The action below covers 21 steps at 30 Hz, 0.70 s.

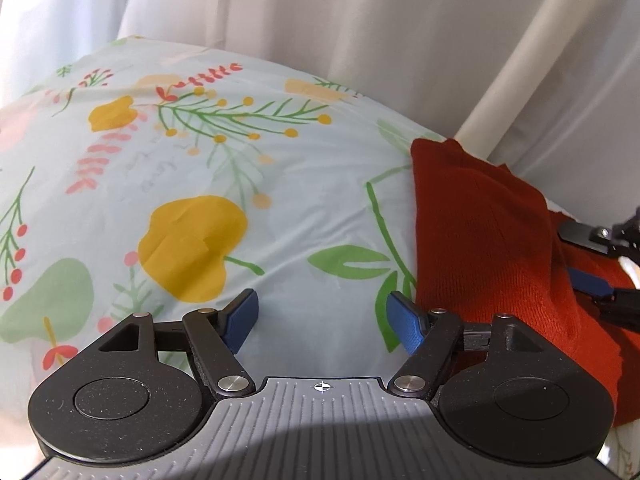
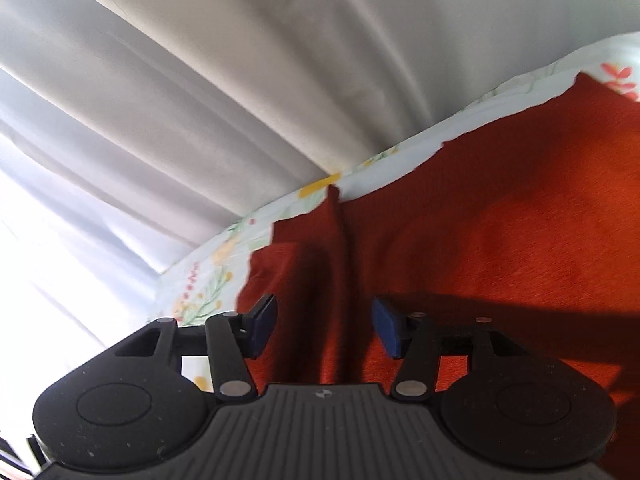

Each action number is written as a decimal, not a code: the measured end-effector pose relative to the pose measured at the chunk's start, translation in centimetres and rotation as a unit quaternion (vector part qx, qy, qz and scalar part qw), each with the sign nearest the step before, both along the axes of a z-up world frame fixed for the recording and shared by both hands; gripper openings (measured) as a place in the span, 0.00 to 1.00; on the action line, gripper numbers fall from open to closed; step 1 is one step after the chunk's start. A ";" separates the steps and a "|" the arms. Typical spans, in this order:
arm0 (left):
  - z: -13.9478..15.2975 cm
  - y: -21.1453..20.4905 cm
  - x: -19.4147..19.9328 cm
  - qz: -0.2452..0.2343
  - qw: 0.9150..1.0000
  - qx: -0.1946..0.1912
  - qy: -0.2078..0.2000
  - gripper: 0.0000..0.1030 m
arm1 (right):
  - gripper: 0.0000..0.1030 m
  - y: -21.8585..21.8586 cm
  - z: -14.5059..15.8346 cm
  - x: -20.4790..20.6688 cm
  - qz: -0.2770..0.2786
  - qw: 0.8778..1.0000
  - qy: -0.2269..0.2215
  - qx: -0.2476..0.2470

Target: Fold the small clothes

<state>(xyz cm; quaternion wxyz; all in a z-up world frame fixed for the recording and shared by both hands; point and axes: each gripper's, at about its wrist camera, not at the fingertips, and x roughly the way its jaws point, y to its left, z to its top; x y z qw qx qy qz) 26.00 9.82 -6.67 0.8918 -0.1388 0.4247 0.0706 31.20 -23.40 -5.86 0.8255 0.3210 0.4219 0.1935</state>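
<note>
A rust-red knitted garment (image 1: 488, 232) lies on the right part of a pale floral tablecloth (image 1: 208, 168). My left gripper (image 1: 322, 322) hovers open over bare cloth, its right pad just beside the garment's left edge, nothing between its fingers. In the right wrist view the red garment (image 2: 480, 220) fills the middle and right, with a raised crease running toward the camera between the jaws. My right gripper (image 2: 324, 326) stands open above that crease, pads apart from the fabric. The left wrist view also catches the right gripper (image 1: 588, 260) over the garment at the right edge.
White curtains (image 1: 320, 12) hang close behind the table's far edge. A cream pole (image 1: 516, 64) leans behind the garment. In the right wrist view the curtains (image 2: 200, 80) fill the upper left, and the floral cloth's edge (image 2: 280, 208) runs diagonally.
</note>
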 end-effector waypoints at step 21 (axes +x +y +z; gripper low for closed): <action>1.8 -2.7 0.3 -0.046 0.998 0.011 -0.030 0.78 | 0.10 7.3 3.7 -1.3 0.058 0.960 -0.154 -0.226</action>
